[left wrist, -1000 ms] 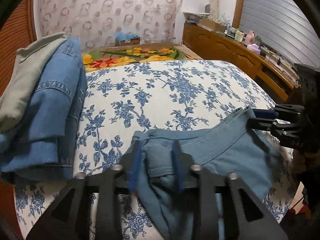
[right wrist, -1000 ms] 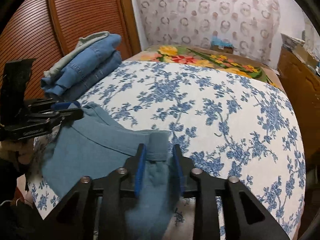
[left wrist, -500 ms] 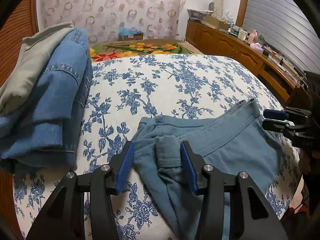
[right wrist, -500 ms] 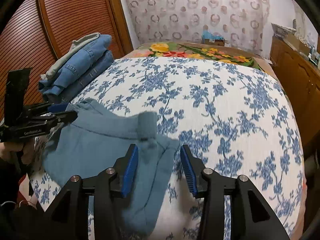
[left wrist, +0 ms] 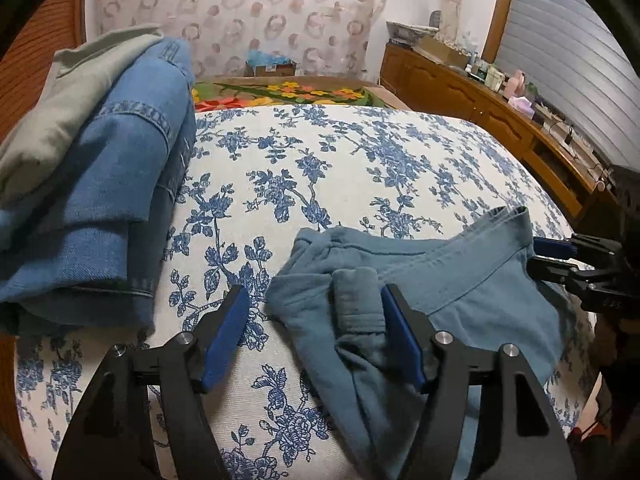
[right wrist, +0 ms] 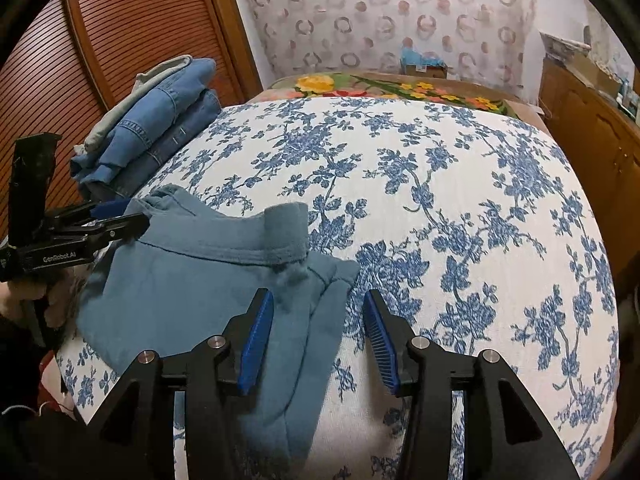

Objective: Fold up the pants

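"GenRobot.AI", white print, side of left gripper [right wrist: 120,222]; last letters slightly blurred.

On a bed covered with a white bedspread [left wrist: 340,184] printed with blue flowers, a pair of teal-blue pants [left wrist: 440,280] lies at the near right, its waistband running toward the right edge. The left gripper [left wrist: 316,336] stands with its jaws wide apart; they have just been opening. A bunched fold of the pants lies against its right blue pad, while the left pad hangs over bare bedspread. At the far right, the right gripper [left wrist: 538,258] sits just beside the waistband's corner. A stack of folded jeans [left wrist: 120,184] with a grey-green garment [left wrist: 68,108] on top lies at the left. A wooden dresser [left wrist: 500,116] lines the right wall.
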Tool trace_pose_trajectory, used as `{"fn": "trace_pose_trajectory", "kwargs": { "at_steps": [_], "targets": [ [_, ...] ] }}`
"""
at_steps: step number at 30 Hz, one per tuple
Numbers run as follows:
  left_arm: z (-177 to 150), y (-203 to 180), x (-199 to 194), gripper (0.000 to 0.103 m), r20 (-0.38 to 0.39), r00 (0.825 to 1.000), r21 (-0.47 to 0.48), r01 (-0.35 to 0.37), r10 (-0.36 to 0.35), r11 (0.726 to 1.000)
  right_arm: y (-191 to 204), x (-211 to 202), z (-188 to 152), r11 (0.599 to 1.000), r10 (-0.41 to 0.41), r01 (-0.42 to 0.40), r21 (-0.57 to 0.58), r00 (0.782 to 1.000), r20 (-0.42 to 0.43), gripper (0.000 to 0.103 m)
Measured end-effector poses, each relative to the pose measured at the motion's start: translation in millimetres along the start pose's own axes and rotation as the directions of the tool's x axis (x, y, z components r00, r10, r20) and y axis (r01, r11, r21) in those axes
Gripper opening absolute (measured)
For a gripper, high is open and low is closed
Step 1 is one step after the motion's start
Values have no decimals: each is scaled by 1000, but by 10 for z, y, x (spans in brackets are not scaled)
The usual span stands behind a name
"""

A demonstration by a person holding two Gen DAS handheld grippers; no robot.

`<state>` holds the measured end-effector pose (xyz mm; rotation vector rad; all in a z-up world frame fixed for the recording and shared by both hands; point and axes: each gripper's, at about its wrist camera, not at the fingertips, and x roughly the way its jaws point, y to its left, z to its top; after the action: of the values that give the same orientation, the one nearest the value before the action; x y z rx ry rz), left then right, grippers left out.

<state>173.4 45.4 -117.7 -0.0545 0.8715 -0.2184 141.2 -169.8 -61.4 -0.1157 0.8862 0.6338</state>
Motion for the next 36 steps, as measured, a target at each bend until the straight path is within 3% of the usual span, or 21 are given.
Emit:
{"fn": "trace_pose_trajectory", "kwargs": {
  "at_steps": [4, 21, 25, 32, 36],
  "targets": [
    [-11, 8, 15, 77, 10, 1000, -3, -17, 17, 1000, 39, 66, 46, 1000, 3, -3, -8, 1000, -3, 49],
    [-2, 25, 51, 76, -1, 1000, -23, 19, -19, 1000, 74, 117, 28, 999, 29, -28, -33, 999, 21, 49],
    [-3, 22, 45, 54, -9, 996, -33, 86, -87, 996, 55, 119, 26, 999, 40, -39, -22, 999, 23, 49],
    [-2, 2, 32, 33, -10, 989, -59, 149, -149, 987, 48, 124, 34, 998, 59, -58, -7, 998, 24, 49],
    [6, -75, -5, 25, -6, 991, -40, 134, -134, 990, 63, 121, 33, 999, 53, -53, -7, 998, 22, 44]
  ]
}}
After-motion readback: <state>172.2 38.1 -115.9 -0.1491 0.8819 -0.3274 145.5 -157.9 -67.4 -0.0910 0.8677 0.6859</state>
